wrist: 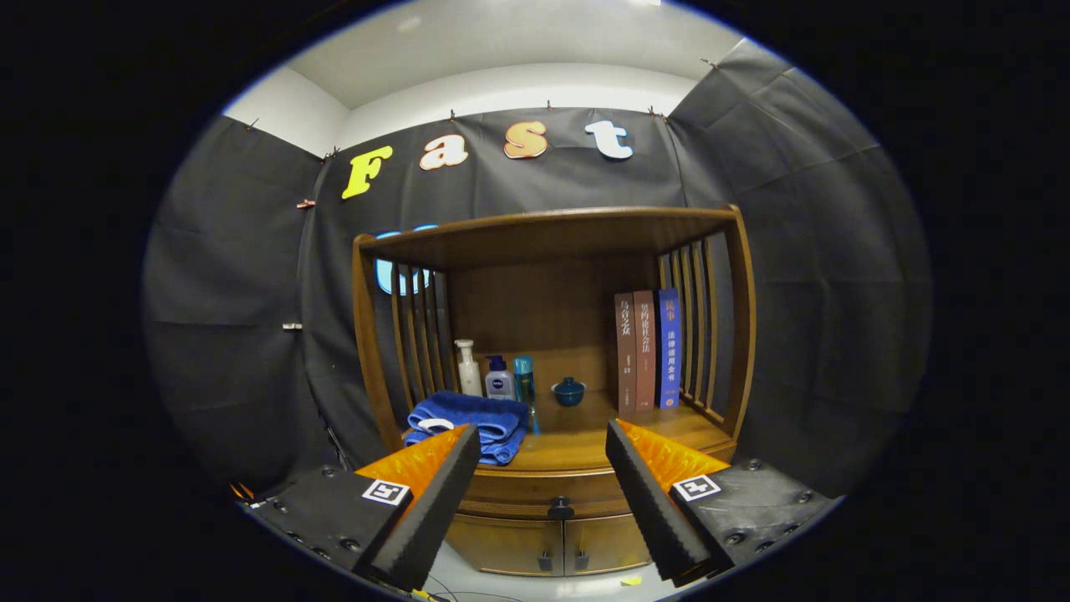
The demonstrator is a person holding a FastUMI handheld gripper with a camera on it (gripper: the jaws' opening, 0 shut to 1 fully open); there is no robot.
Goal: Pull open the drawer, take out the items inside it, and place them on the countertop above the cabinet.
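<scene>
A wooden cabinet stands ahead of me with a countertop [577, 447] under an open shelf frame. Below the countertop runs a closed drawer [535, 500] with a dark round knob [560, 507] in its middle. My gripper [543, 439] is open, its two fingers spread wide with nothing between them. It hangs some way in front of the cabinet, and the knob shows in the gap between the fingers, beyond the tips. The drawer's inside is hidden.
On the countertop lie a folded blue towel [468, 422] at the left, three bottles [499, 378] behind it, a small blue lidded bowl [569, 390] in the middle and three upright books [648, 349] at the right. Two lower cabinet doors [552, 545] sit under the drawer.
</scene>
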